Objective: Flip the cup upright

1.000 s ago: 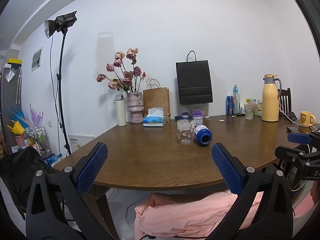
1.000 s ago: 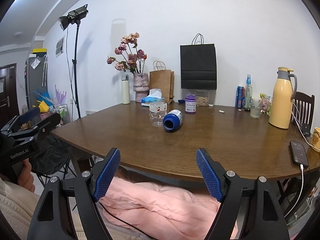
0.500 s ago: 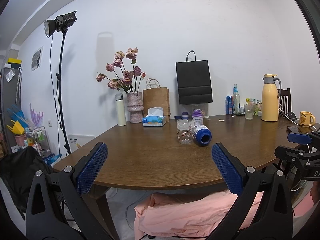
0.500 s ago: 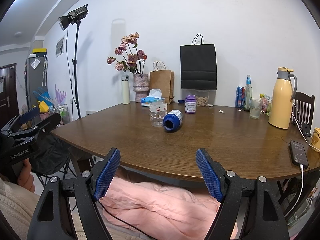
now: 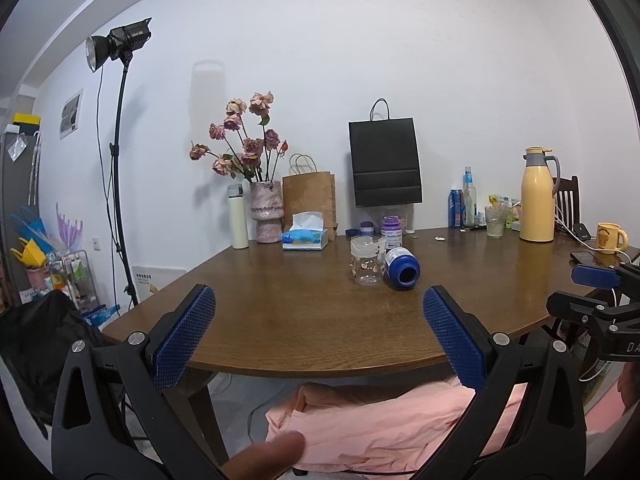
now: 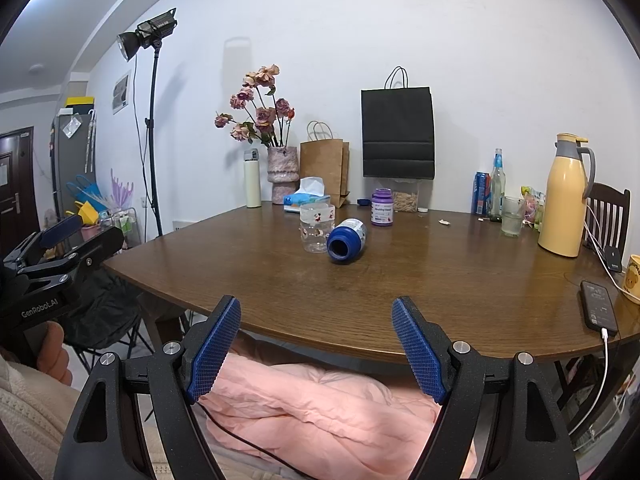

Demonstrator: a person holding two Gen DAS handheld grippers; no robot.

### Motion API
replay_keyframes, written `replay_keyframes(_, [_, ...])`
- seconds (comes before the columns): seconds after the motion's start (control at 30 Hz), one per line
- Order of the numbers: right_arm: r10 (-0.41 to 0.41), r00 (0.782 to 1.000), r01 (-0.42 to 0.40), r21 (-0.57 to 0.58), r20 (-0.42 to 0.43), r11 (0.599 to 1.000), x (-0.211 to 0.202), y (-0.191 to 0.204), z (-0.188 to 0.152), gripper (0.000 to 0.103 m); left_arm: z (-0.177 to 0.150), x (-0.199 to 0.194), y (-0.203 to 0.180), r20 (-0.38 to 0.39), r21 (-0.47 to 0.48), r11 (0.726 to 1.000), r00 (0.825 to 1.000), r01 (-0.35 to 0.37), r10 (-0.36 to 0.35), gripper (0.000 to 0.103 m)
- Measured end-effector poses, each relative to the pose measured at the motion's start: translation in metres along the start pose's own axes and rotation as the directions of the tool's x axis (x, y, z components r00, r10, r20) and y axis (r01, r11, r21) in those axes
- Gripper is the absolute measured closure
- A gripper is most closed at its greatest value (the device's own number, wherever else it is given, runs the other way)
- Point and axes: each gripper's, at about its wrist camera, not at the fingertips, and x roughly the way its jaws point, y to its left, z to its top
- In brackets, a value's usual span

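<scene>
Left wrist view shows the blue cup (image 5: 401, 269) lying on its side near the middle of the wooden table (image 5: 304, 320), its long axis running front to back, open mouth facing the camera. It touches or sits just beside an upright clear jar (image 5: 367, 261). The left gripper (image 5: 318, 336) hangs spread wide and empty off the near table edge. From the right wrist view, the right gripper (image 6: 316, 348) is likewise released, holding nothing. Behind stand a vase of flowers (image 6: 282, 174), a black bag (image 6: 398, 132) and a yellow flask (image 6: 564, 208) before a white wall.
</scene>
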Motion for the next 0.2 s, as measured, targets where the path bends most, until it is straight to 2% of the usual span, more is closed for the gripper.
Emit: replay_keyframes(0.2, [0.0,1.0,0.0,0.0,-0.001,1.0,0.0006,0.0006,-0.0005,0.02,-0.0007,0.0013,0.0004,-0.01,-0.006,1.0,1.0,0.017,-0.017,0.0])
